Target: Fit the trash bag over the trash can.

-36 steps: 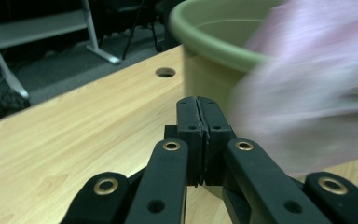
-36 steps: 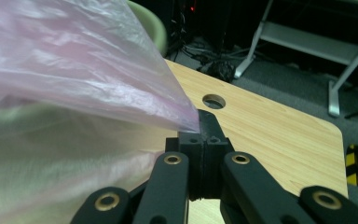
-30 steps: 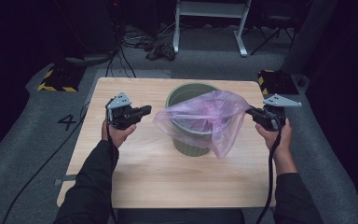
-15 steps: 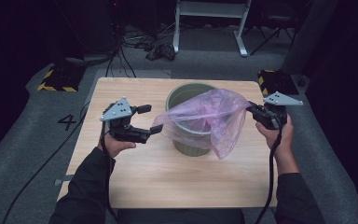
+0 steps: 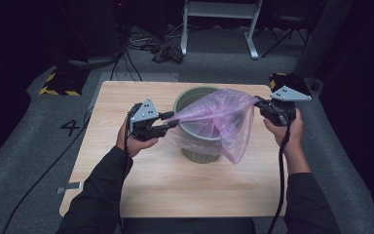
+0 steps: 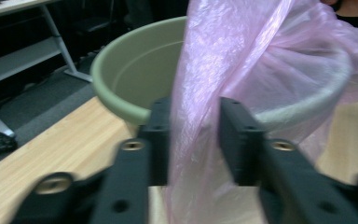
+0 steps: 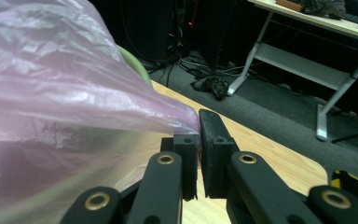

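Note:
A thin pink plastic bag [image 5: 219, 117] is stretched over a green round bin [image 5: 199, 156] at the middle of the wooden table [image 5: 126, 180]. My left gripper [image 5: 171, 120] sits at the bag's left corner. Its jaws have just been closing, and the film [image 6: 261, 60] is bunched between them in front of the bin's rim [image 6: 135, 79]. In the left gripper view the left gripper [image 6: 195, 135] is blurred. My right gripper [image 5: 259, 103] is shut on the bag's right edge. In its own view the right gripper [image 7: 199, 135] pinches the film [image 7: 51, 93].
A white metal stand [image 5: 219, 14] and tangled cables [image 5: 165, 51] lie on the grey floor beyond the table's far edge. A yellow-and-black striped block [image 5: 58, 84] sits off the table's left corner. Dark surroundings close in on both sides.
Half a second ago the left gripper's jaws stood wide open beside the bag. Now they are drawn in on the bag's left corner, and the bag is pulled tauter between the two grippers.

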Demonstrator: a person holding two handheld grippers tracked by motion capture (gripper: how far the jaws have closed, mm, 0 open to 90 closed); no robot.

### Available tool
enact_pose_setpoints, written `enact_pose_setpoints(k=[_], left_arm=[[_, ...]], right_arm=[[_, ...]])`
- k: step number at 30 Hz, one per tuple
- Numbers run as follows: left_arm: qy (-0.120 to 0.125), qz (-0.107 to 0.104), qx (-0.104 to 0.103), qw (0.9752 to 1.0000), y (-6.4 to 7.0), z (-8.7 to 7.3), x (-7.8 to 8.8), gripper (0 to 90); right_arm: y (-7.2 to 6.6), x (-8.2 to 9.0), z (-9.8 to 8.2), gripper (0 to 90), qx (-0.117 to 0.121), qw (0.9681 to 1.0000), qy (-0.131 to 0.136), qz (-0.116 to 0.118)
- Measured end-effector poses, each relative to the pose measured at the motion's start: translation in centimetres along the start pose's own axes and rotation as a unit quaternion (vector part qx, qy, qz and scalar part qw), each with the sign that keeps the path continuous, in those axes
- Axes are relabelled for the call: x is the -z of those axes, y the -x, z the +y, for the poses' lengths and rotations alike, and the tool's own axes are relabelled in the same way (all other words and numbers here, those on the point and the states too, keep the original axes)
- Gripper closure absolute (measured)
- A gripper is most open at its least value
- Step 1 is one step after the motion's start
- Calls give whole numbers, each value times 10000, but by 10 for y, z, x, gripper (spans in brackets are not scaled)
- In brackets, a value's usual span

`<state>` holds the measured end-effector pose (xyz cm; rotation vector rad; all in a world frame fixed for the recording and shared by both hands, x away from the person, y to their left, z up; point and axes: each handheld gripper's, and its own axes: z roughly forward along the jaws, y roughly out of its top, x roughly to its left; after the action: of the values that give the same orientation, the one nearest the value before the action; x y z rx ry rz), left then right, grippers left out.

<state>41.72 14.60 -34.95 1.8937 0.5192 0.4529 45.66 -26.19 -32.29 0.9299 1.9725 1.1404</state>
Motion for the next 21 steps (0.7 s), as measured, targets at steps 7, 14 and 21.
enact_pose_setpoints(k=[7, 14, 21], left_arm=[[129, 290, 99, 9994, -20, -2, -1, 896], [101, 587, 331, 9977, -41, -4, -17, 900], [44, 709, 680, 9952, -61, -11, -43, 900]], right_arm=[[3, -14, 2, 871, 12, 9998, -164, -136], [7, -31, -2, 883, 7, 9987, -428, -259], [11, -47, -9, 893, -75, 9971, -703, -290]])
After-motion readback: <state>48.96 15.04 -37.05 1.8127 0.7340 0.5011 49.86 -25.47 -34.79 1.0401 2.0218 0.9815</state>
